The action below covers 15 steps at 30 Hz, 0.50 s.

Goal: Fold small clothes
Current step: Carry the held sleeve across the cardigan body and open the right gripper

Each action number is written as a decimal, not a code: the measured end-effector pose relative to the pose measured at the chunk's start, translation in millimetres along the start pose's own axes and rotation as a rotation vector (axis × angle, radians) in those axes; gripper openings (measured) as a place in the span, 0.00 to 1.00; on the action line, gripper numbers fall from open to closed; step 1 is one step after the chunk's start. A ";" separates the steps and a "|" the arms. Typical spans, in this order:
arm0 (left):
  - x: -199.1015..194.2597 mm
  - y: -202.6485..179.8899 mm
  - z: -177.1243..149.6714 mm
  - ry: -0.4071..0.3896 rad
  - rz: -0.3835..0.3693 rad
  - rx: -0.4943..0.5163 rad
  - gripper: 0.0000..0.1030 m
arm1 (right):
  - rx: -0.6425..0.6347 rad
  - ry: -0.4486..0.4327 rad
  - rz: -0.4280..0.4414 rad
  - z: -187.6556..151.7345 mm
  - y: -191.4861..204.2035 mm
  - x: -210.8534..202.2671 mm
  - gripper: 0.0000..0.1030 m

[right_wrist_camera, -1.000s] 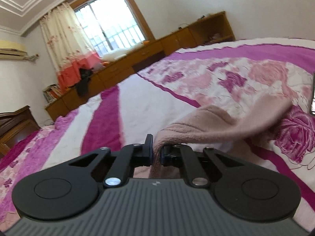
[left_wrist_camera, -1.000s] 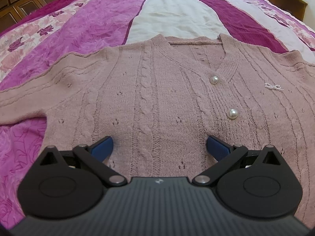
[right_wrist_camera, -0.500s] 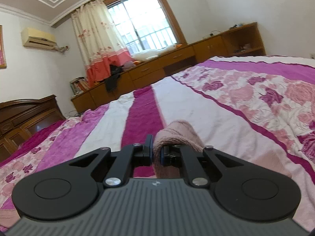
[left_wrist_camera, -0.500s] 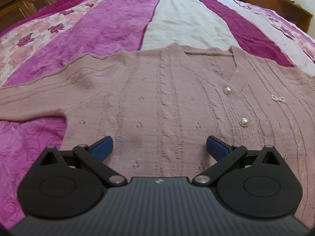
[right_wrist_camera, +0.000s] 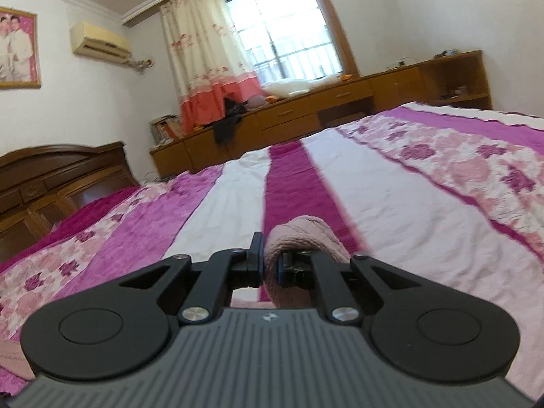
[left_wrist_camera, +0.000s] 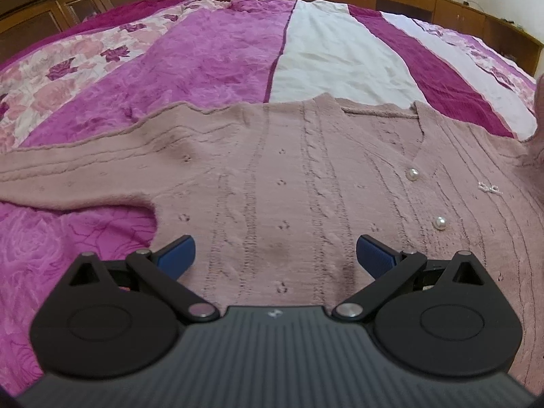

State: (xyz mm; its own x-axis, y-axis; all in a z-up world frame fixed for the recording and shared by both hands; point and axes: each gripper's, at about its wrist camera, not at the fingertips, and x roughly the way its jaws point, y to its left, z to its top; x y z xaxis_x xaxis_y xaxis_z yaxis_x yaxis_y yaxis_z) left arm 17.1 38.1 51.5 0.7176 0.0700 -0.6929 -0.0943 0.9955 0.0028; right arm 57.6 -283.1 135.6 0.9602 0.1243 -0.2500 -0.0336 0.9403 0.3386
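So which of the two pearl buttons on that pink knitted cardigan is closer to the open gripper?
The lower pearl button, just beyond the left gripper's right blue finger.

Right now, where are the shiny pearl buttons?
In the left wrist view, both pearl buttons sit right of centre on the pink cardigan, below its V-neck.

We see soft daylight from the window (right_wrist_camera: 282, 34) — glaring there — with fisheye bending and slight blur at edges.
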 end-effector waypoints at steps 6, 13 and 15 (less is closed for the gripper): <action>-5.0 21.4 1.4 -0.020 0.013 -0.032 1.00 | -0.020 0.071 0.053 -37.9 54.8 22.5 0.08; -9.9 41.9 1.3 -0.036 0.033 -0.048 1.00 | -0.019 0.202 0.065 -97.7 84.4 57.8 0.08; -9.1 45.4 0.3 -0.035 0.038 -0.052 1.00 | -0.019 0.236 0.064 -113.4 87.4 65.7 0.08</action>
State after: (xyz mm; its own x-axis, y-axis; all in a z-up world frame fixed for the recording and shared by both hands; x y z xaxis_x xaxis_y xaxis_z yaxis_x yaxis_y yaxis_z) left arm 6.4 82.7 58.2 0.7366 0.1103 -0.6673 -0.1567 0.9876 -0.0098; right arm 86.3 -156.8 45.9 0.8645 0.2523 -0.4348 -0.0994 0.9337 0.3441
